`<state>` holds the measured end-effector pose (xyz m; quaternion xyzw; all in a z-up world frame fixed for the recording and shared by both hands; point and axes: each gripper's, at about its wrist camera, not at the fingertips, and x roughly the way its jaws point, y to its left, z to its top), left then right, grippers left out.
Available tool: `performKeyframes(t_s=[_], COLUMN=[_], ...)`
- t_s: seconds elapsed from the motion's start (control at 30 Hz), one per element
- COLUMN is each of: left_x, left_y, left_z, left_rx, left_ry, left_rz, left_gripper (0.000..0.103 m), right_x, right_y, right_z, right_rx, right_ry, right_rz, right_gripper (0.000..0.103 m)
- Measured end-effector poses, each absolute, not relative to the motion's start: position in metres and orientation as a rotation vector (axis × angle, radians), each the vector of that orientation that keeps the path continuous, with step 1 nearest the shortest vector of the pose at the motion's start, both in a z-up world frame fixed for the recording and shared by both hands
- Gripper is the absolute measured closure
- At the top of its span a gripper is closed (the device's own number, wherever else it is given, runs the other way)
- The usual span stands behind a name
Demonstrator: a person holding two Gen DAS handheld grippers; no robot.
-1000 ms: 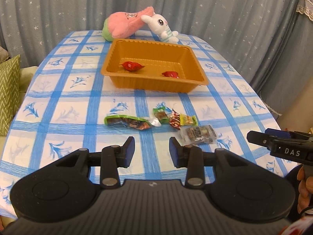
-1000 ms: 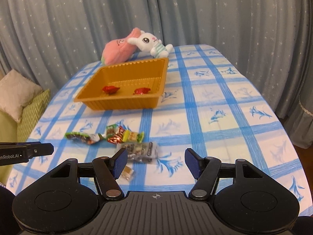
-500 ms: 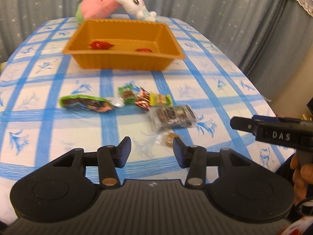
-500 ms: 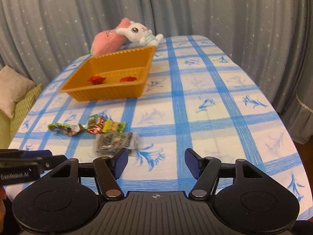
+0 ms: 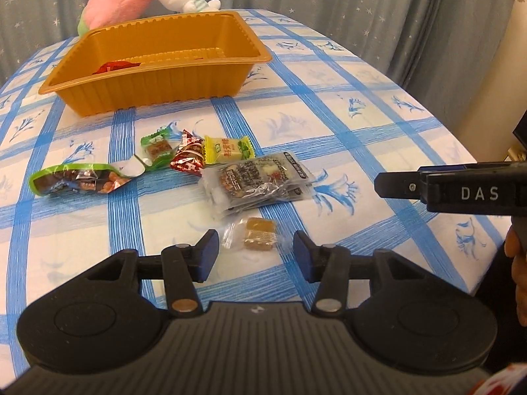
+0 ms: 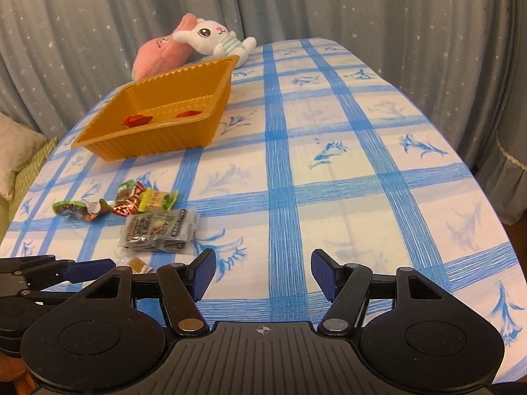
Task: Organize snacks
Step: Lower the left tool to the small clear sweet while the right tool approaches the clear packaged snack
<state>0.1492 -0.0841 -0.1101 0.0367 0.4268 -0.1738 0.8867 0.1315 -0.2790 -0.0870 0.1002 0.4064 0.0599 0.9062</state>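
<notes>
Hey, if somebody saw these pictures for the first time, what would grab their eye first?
Probably the orange tray toward the far end of the blue-checked tablecloth, with red wrapped sweets inside and two plush toys behind it. Next, the scatter of snack packets in front of the tray, with the left gripper, jaws apart, just short of a small clear-wrapped candy.

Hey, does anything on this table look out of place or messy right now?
Yes. Several snack packets lie loose on the tablecloth in front of the orange tray, which holds only two red ones. Nothing looks spilled or torn.
</notes>
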Motion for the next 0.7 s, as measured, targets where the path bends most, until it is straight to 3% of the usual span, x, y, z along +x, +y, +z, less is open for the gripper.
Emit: performKeyframes(t_s=[0.23,0.47,0.7], left_x=[0.153,0.151,0.151], left_y=[-0.089,-0.086,-0.061], left_z=[-0.113,-0.111,-0.106], left_rx=[0.122,0.136,0.115], left_ry=[0.870,0.863,0.892], left_rz=[-0.368,-0.361,-0.299], left_gripper=[0.057,0.072,0.073], right_x=[0.140,0.148,0.157], right_y=[-0.277,-0.269,-0.244], right_z=[-0.093,-0.094,-0.093], right_rx=[0.202,0.180,0.072], right_ry=[0.844,0.839,0.836], right_rz=[0.133,0.172,0.334], right_gripper=[0.038,0.038,0.038])
